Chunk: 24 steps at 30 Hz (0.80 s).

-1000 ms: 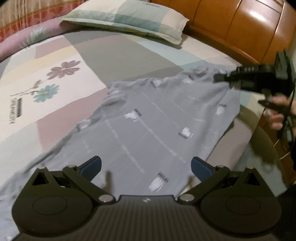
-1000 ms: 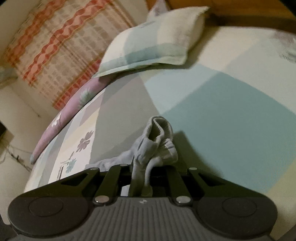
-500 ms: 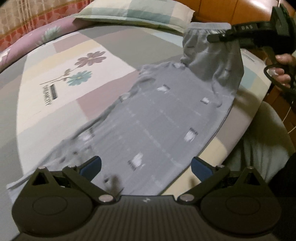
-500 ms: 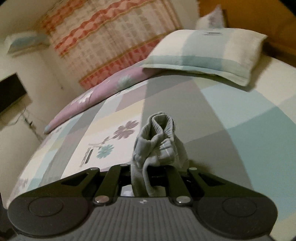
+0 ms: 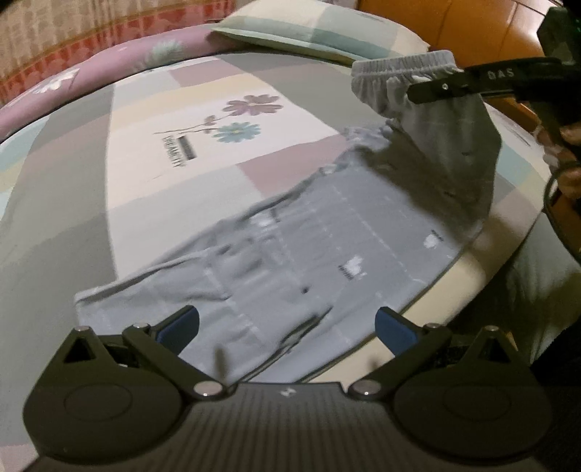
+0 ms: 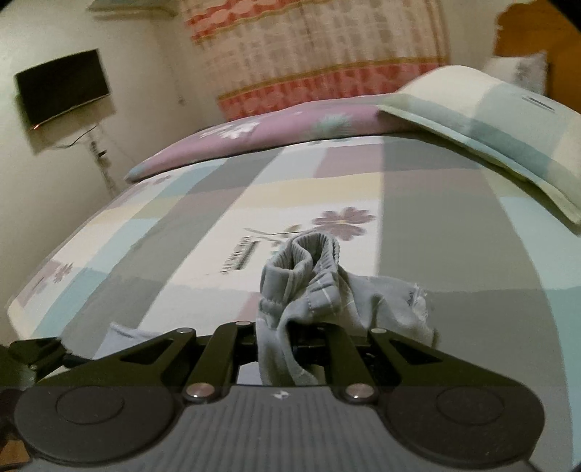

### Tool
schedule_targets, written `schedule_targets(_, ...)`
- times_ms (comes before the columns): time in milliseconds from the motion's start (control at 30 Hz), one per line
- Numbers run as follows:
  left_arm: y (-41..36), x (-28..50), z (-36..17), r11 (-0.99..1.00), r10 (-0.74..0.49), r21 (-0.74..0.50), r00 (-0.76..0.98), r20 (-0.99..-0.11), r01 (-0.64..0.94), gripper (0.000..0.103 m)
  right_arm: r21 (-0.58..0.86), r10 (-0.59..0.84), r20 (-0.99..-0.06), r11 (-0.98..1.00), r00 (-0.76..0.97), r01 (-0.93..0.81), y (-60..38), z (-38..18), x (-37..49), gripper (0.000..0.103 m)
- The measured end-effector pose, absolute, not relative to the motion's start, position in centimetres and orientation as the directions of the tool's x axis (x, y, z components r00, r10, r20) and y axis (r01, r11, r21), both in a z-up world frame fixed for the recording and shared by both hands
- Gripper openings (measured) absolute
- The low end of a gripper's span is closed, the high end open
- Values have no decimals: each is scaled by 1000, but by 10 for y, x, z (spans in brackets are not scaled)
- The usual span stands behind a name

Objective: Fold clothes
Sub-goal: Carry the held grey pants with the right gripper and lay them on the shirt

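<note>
Grey patterned trousers (image 5: 326,236) lie along the near edge of the bed (image 5: 72,225). Their elastic waistband (image 5: 403,63) is lifted off the sheet at the upper right, and the cloth below it hangs in a fold. My right gripper (image 5: 417,92) is shut on that waistband. In the right wrist view the bunched waistband (image 6: 308,254) sticks up between the closed jaws of the right gripper (image 6: 287,337). My left gripper (image 5: 287,325) hovers open over the leg end of the trousers, its blue pads (image 5: 179,323) wide apart and holding nothing.
A checked pillow (image 5: 319,29) and a wooden headboard (image 5: 472,25) are at the far end. A purple rolled quilt (image 5: 72,83) runs along the far side under a curtain. A dark screen (image 6: 61,85) hangs on the wall. A hand (image 5: 570,134) holds the right gripper by the bed's edge (image 5: 472,272).
The right gripper has lifted the waistband off the bed and swung round with it, raising a fold. The left gripper has slid along the trousers to the leg end, still open.
</note>
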<state>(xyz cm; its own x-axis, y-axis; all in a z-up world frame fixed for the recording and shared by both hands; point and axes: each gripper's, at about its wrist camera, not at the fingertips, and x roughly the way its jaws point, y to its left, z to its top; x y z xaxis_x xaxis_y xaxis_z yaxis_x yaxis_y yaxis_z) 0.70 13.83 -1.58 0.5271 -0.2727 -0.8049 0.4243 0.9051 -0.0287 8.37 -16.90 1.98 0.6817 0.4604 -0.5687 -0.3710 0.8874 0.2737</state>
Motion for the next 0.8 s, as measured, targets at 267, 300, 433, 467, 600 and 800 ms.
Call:
schedule_targets(267,170,-4,-15,918,-249,-17,543,-802,396,102,240,539,-566,832,624,-500,-97,31,77,12)
schedule_targets(300,173,-6,-14,918,-246,-13,544,-802,396,102,238,548,-567,824,615,-515,-88,32,77,12)
schedule_targets(433,190,-13,-12,927,-217,8,556,-802,374,102,204,575,-571,791,586,-577,-50,34,73,12)
schedule_targets(467,194,-15,-12,931,-207,14,560,-802,364,102,188,579,-572,783,582,-594,-40,35,71,12)
schedule_targets(600,212,-23,-12,946,-181,16,568,-803,324,102,125,588,-579,748,565,-652,-4,35,62,12)
schedule_targets(800,232,-35,-16,963,-144,19,573,-807,268,102,42,583,-586,715,563,-698,42,32,53,12)
